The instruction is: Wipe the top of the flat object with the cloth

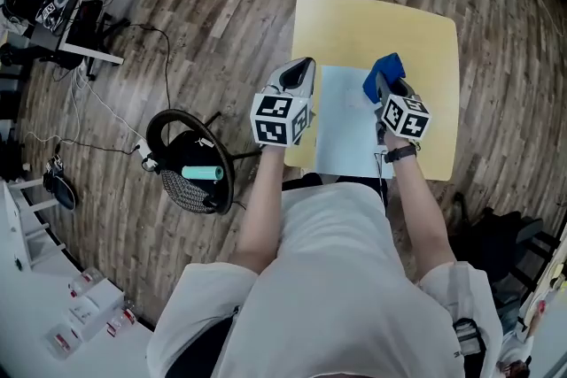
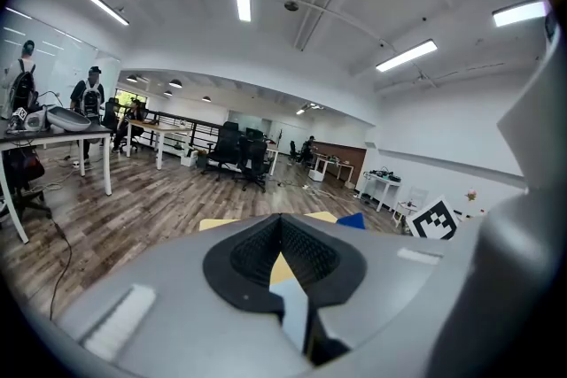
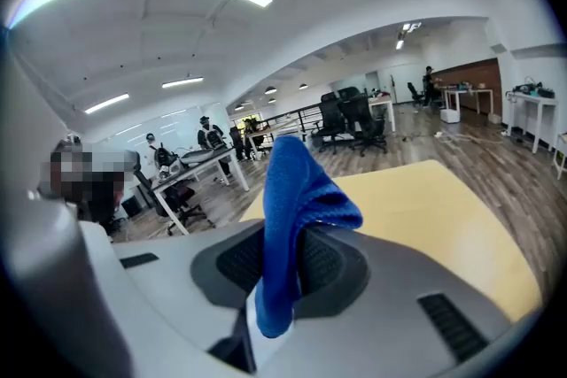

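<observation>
Head view, counts: one yellow table point(image 1: 425, 40), one pale flat sheet point(image 1: 341, 133) lying on it, one blue cloth point(image 1: 384, 72), two grippers.

Sheet lay at the table's near side, its near edge reaching the table edge.

Right gripper point(image 1: 383, 91): over the sheet's far right part. In the right gripper view the jaws were clamped on the cloth point(image 3: 288, 217), one bunched fold standing up above the pads and a tail hanging below. Whether the cloth touched the sheet could not be told.

Left gripper point(image 1: 303, 71): at the sheet's left edge, over the table. In the left gripper view the jaws point(image 2: 283, 257) were drawn together, nothing held; a sliver of yellow table and pale sheet showed through the slit.

Floor, left of the person: one round black stand point(image 1: 190, 159) with one teal cylinder point(image 1: 202, 173) on it.
</observation>
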The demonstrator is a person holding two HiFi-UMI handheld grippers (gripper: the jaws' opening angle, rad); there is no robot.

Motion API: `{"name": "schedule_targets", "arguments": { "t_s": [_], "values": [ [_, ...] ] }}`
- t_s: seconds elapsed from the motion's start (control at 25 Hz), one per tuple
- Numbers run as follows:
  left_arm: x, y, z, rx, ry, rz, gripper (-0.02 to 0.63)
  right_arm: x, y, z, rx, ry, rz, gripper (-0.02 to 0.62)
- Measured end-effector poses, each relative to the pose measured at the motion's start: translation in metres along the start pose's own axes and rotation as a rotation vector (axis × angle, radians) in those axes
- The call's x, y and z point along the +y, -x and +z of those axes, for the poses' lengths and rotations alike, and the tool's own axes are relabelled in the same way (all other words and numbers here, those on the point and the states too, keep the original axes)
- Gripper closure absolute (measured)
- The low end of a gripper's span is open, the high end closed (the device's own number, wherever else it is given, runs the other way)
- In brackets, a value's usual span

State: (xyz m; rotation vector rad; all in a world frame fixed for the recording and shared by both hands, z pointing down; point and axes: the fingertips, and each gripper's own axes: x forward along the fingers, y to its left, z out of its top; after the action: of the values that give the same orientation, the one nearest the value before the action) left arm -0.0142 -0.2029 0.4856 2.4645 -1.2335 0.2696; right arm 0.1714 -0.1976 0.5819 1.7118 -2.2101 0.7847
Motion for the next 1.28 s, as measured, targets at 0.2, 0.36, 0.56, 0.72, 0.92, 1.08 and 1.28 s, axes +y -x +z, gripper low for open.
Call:
{"name": "schedule_targets", "arguments": {
  "t_s": [0.2, 0.36, 0.56, 0.72, 0.92, 1.08, 1.28],
  "values": [
    [0.019, 0.02, 0.001, -0.016, 0.012, 0.045, 0.597, 0.089, -0.027, -0.011, 0.029, 0.016, 0.157, 0.532],
    [0.029, 0.033, 0.002, -0.025, 0.011, 0.069, 0.597, 0.139, -0.049, -0.026, 0.064, 0.031, 0.233, 0.532],
    [0.035, 0.039, 0.002, -0.024, 0.013, 0.085, 0.597, 0.147, -0.062, -0.045, 0.1, 0.066, 0.22, 0.532],
    [0.033, 0.037, 0.001, -0.02, 0.01, 0.076, 0.597, 0.117, -0.054, -0.049, 0.102, 0.058, 0.162, 0.532],
    [0.021, 0.025, -0.003, -0.002, -0.001, 0.039, 0.597, 0.064, -0.034, -0.049, 0.088, 0.03, 0.072, 0.532],
    [0.007, 0.011, -0.005, 0.004, -0.017, 0.008, 0.597, 0.017, -0.015, -0.051, 0.08, 0.012, -0.005, 0.532],
    [-0.009, -0.002, -0.008, 0.022, -0.03, -0.032, 0.597, -0.039, 0.012, -0.05, 0.05, -0.046, -0.097, 0.532]
  ]
}}
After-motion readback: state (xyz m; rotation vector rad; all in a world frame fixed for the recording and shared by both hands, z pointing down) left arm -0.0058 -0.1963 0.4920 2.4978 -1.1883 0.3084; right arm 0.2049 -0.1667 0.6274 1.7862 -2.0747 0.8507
